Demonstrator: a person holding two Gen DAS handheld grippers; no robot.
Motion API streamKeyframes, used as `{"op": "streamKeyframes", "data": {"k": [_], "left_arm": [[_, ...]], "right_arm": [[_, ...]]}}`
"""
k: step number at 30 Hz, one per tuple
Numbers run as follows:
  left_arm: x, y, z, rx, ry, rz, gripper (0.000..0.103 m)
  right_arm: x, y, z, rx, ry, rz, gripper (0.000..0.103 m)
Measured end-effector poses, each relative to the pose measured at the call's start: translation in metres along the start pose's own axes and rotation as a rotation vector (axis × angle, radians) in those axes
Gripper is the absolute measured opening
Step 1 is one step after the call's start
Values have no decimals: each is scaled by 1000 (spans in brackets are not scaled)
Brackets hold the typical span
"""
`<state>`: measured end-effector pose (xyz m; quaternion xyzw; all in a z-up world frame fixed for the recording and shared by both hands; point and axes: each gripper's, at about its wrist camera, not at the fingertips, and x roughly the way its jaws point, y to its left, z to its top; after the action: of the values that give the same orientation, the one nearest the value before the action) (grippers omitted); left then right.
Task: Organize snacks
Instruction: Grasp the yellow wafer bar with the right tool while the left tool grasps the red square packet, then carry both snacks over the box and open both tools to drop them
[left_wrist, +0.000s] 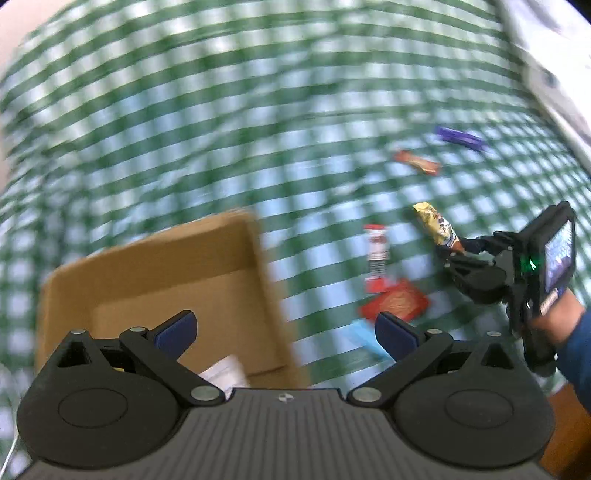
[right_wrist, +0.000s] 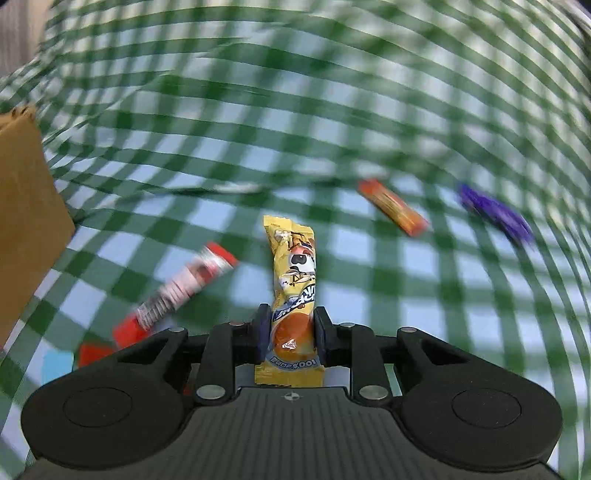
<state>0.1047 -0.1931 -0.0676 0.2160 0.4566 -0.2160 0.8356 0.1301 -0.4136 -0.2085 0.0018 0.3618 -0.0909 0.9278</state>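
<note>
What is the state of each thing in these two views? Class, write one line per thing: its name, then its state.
Left tongs: open, empty, above the box edge.
Right tongs: shut on the yellow snack packet.
Yellow snack packet: gripped at its lower end.
Cardboard box: open-topped, a white item inside.
Red-and-white stick packet: lying flat on the cloth.
Orange bar: lying loose.
Purple packet: lying loose, blurred.

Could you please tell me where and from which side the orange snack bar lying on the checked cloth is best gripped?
Grip the orange snack bar across its narrow middle, coming down from above with the fingers on its two long edges. It lies flat and diagonal on the checked cloth, apart from the purple wrapper, so the wrist should probably turn to match that slant.
</note>
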Motion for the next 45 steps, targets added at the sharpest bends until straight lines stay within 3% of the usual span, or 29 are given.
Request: {"op": "streamKeyframes", "data": {"k": [2,5,8,11,13,15,18,19,20,21,22,23,25,28,35,39,45], "left_arm": [[24,-26,9,73,33,-71,103],[68,-62,16,164,84,-114,103],[122,-91,15,247,136,-113,103],[175,-100,17,241,255,-109,103],[199,-97,19,194,325,-134,103],[207,-87,22,113,344,-184,103],[208,-78,25,48,344,-191,101],[206,-78,24,59,335,-173,91],[201,-78,23,72,327,-158,73],[195,-76,23,66,327,-174,57],[189,-74,25,52,337,-191,46],[183,-71,26,27,350,-207,45],[168,-67,22,14,321,-222,45],[139,-63,21,1,278,-237,45],[48,-45,13,-89,150,-278,45],[-15,-20,-13,-124,87,-282,45],[-100,29,-76,-164,2,-181,45]], "right_arm": [[-22,-16,-16,52,11,-48,26],[-51,-42,-39,173,48,-102,26],[-67,-55,-61,259,67,-152,26],[-70,-59,-73,308,60,-191,27],[-68,-62,-76,334,66,-207,35],[-63,-66,-76,363,61,-221,64],[-52,-71,-78,374,64,-222,75],[-50,-70,-78,363,53,-225,74],[-50,-73,-79,349,52,-229,69],[-53,-73,-80,341,47,-231,50],[-56,-71,-79,332,43,-229,39],[-58,-70,-78,329,45,-222,21],[-61,-68,-78,341,55,-214,15],[-75,-66,-77,385,45,-202,14],[-145,-48,-59,437,-103,-172,14],[-196,-19,-46,411,-179,-111,14],[-272,53,-48,345,-209,49,14]]}}
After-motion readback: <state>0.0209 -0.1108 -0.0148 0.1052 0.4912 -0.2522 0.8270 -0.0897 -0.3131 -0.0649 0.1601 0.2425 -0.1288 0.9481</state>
